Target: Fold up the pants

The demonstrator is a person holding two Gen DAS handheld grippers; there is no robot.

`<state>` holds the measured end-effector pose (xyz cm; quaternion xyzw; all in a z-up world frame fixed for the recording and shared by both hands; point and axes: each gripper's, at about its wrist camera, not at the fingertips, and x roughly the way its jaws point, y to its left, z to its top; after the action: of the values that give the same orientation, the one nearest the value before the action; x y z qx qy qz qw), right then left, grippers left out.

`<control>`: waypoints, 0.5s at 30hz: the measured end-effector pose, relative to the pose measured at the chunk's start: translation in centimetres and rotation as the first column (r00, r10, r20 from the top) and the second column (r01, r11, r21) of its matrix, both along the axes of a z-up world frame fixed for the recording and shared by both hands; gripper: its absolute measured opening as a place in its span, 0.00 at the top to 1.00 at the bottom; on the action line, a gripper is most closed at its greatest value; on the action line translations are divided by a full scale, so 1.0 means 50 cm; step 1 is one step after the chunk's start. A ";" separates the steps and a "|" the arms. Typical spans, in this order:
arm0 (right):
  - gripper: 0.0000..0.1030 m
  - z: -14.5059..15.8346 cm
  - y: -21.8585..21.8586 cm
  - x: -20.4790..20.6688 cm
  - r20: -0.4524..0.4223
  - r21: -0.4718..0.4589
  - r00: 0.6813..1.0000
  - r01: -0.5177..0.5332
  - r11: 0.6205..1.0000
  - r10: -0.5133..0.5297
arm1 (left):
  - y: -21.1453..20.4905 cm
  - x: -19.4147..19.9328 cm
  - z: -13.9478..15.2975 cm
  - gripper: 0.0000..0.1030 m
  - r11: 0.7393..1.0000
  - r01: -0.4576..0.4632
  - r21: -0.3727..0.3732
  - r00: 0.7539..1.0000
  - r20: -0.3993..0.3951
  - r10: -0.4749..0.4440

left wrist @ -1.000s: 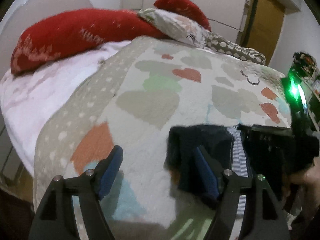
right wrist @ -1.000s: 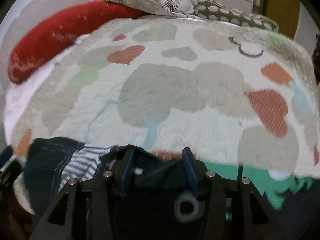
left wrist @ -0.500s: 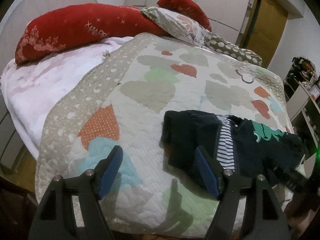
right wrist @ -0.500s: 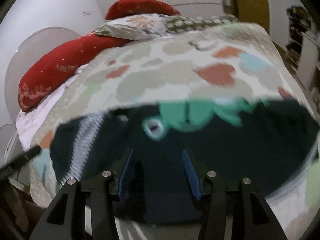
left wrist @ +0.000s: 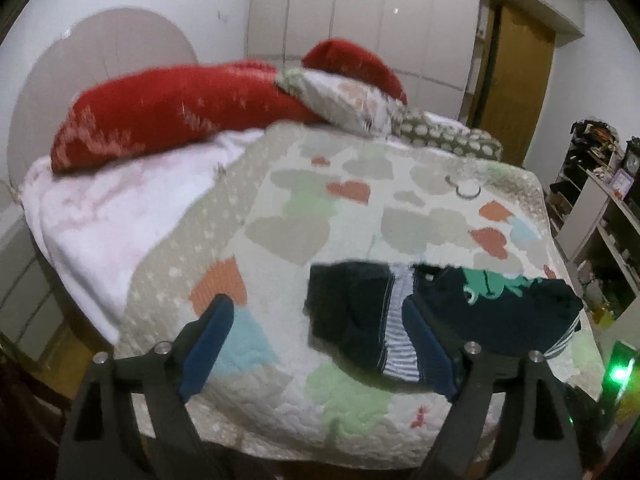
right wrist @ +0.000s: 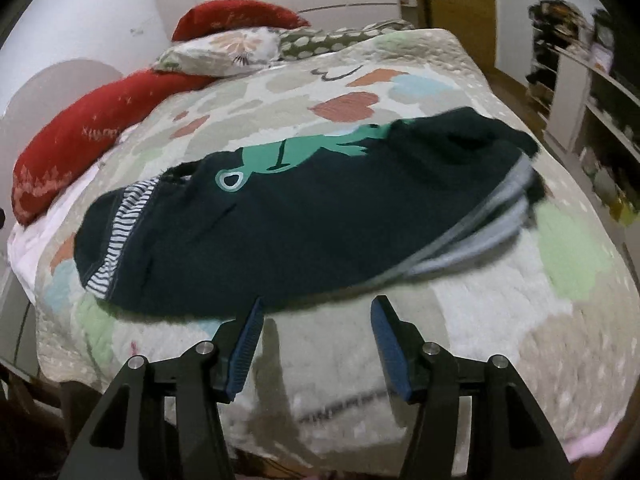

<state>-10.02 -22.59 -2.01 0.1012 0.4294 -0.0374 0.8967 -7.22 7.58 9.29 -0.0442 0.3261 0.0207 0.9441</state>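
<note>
The pants (right wrist: 304, 216) lie folded over, maybe in half, on the quilt (right wrist: 500, 312). The left gripper (left wrist: 316, 344) and right gripper (right wrist: 316, 344) are both opening, holding nothing. More folds may be left.

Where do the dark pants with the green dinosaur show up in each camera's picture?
Left wrist view: pants lie lower right, beyond the right finger.
Right wrist view: pants fill the middle, just past both fingertips.
Shared landmark: the long red pillow at the bed's head.
</note>
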 end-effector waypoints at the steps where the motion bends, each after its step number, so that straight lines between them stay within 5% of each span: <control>1: 0.42 0.005 0.002 -0.011 0.015 -0.004 1.000 0.002 1.000 -0.002 | -0.003 -0.006 0.008 0.14 1.000 -0.008 0.016 1.000 0.020 0.008; 6: 0.39 0.064 0.027 -0.049 0.138 -0.110 0.990 -0.003 0.994 0.018 | -0.009 -0.039 0.045 0.02 0.993 -0.077 0.086 0.987 0.147 0.064; 10: 0.34 0.098 0.018 -0.057 0.193 -0.087 0.981 0.017 0.996 0.000 | -0.011 -0.058 0.063 0.00 0.984 -0.118 0.136 0.973 0.215 0.086; 15: 0.34 0.095 -0.003 -0.055 0.168 -0.047 0.985 0.056 0.997 -0.047 | -0.029 -0.040 0.053 0.00 0.982 -0.066 0.175 0.992 0.114 0.047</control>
<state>-12.75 -22.72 2.74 0.0920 0.3487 -0.0629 0.9306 -9.21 6.15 11.94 0.0301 0.2696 0.0742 0.9596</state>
